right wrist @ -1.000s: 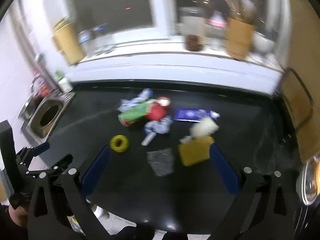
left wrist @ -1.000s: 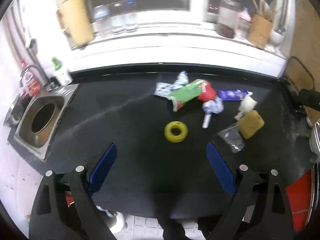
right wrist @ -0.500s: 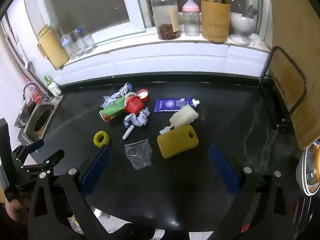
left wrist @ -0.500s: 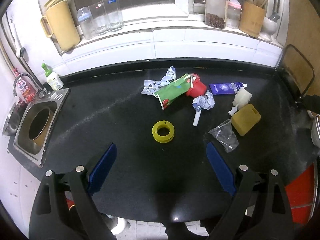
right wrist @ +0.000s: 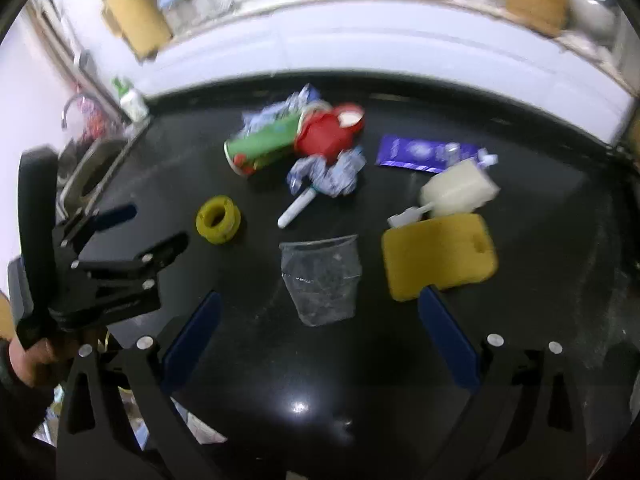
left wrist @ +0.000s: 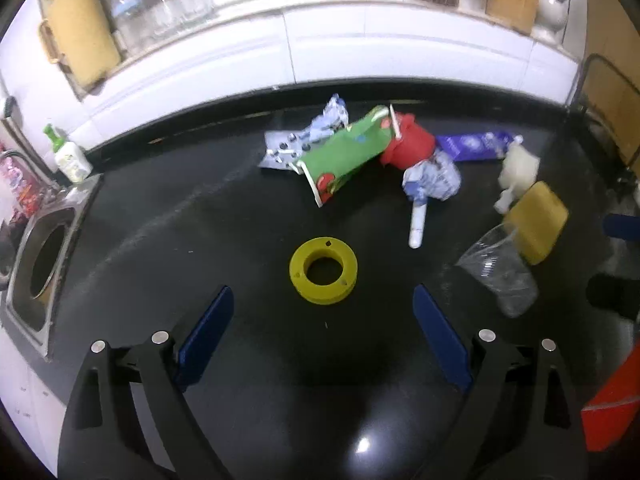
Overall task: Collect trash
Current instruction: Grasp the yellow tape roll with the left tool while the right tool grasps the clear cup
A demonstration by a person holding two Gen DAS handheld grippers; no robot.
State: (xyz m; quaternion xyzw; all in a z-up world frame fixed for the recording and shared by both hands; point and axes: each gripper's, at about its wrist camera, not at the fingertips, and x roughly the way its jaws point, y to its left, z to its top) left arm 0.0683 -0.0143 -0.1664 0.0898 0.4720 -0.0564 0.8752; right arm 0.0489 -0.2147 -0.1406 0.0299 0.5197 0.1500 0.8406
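Nothing collected yet. Both tongs, left (left wrist: 320, 312) and right (right wrist: 316, 320), gape wide, empty. Trash lies mid-counter (left wrist: 160, 240): yellow ring (left wrist: 323, 271), clear bag (right wrist: 320, 280), wrappers (left wrist: 344, 160) farther back.

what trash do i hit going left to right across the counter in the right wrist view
yellow ring → green carton → white stick → clear plastic bag → purple wrapper → yellow sponge
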